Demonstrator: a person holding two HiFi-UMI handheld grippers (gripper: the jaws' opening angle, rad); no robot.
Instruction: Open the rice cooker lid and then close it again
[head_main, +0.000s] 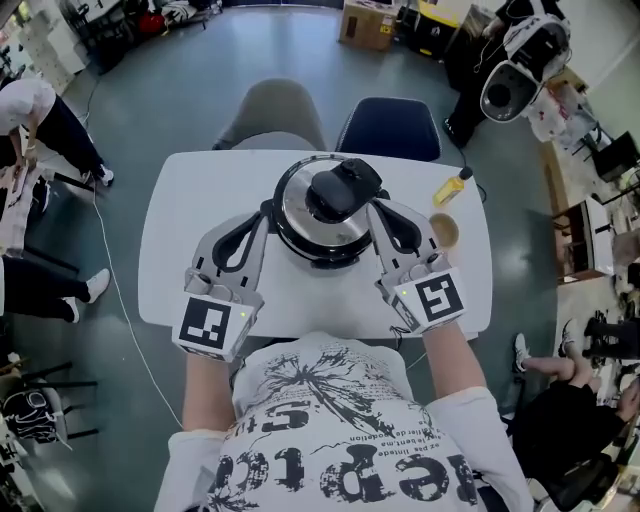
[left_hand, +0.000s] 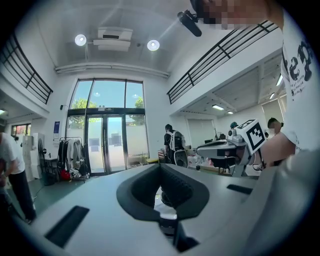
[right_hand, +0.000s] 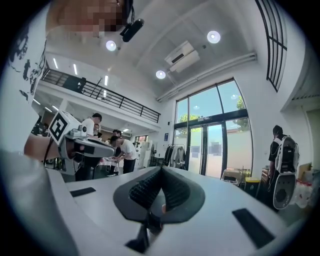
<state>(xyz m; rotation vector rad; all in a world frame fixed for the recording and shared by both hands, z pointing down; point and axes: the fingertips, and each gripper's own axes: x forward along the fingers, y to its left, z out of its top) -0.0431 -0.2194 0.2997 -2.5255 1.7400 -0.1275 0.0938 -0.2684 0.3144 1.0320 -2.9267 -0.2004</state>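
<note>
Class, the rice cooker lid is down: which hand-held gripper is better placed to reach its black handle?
Probably right: the right hand-held gripper, shut, lies beside the black handle atop the lid; the left hand-held gripper is at the lid's left rim.

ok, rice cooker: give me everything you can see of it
Round rice cooker with a dark body and a shiny, metal-looking lid that has a black handle on top. The lid looks down. It stands upright on the white table, near its middle. The left tool and right tool, both shut, flank its sides; contact can't be told.
</note>
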